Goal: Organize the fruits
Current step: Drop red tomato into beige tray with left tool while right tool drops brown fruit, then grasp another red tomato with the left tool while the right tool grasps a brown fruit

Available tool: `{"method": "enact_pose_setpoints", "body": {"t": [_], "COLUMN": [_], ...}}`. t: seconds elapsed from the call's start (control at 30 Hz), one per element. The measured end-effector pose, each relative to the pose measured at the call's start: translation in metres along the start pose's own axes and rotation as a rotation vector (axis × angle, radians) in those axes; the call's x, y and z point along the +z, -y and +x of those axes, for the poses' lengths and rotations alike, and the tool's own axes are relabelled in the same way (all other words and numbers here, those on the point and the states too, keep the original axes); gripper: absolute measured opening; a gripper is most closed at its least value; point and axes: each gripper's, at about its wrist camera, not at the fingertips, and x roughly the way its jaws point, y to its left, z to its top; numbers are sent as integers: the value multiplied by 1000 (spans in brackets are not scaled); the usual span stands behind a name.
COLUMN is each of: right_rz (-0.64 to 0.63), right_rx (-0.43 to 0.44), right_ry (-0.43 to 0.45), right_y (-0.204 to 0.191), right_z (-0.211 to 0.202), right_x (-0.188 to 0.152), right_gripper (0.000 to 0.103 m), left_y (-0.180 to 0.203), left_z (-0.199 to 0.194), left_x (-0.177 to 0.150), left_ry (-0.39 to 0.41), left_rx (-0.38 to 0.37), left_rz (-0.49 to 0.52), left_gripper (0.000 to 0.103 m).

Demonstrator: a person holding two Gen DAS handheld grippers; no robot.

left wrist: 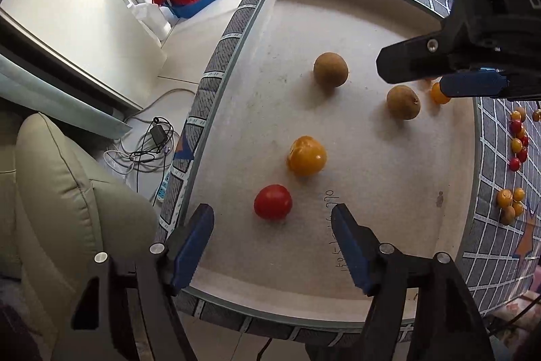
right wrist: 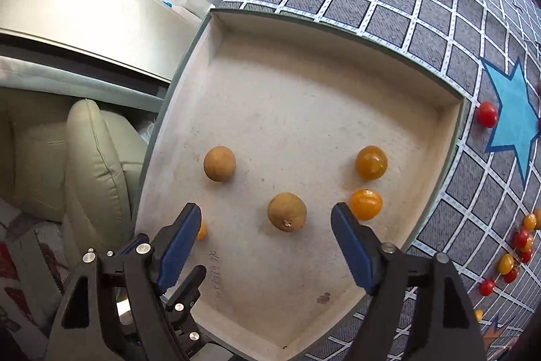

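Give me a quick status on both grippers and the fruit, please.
Left gripper open, empty, over red tomato. Right gripper open, empty, over a brown fruit. Six fruits in tray; more on cloth. Nothing blocking.

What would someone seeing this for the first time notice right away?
Probably the shallow beige tray on the grey grid-patterned tablecloth, with a few fruits spread across it: a red tomato nearest the open left gripper, a yellow tomato just beyond it, and two brown round fruits. Next, the cluster of small red and yellow tomatoes lying on the cloth to the tray's right.
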Motion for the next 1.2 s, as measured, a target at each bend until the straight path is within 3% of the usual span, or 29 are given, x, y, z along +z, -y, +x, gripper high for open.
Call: {"method": "enact_pose_setpoints", "body": {"t": [0.3,0.73,0.93,1.2], "right_rz": [123,459,570,634], "right_rx": [4,-94,-104,-96], "right_ry": [96,165,176,213], "right_y": [52,200,251,281], "right_z": [-53,-101,-109,-103], "right_x": [-22,-92,-106,-86], "right_gripper": [82,82,82,82], "left_y": [40,162,210,252], "left_z": [-25,-65,-56,-9], "left_x": [25,82,116,156], "left_ry": [55,153,158,125], "left_rx": [-11,-100,-107,-54], "left_rz": [115,345,384,435], "left_gripper": [73,73,73,73]}}
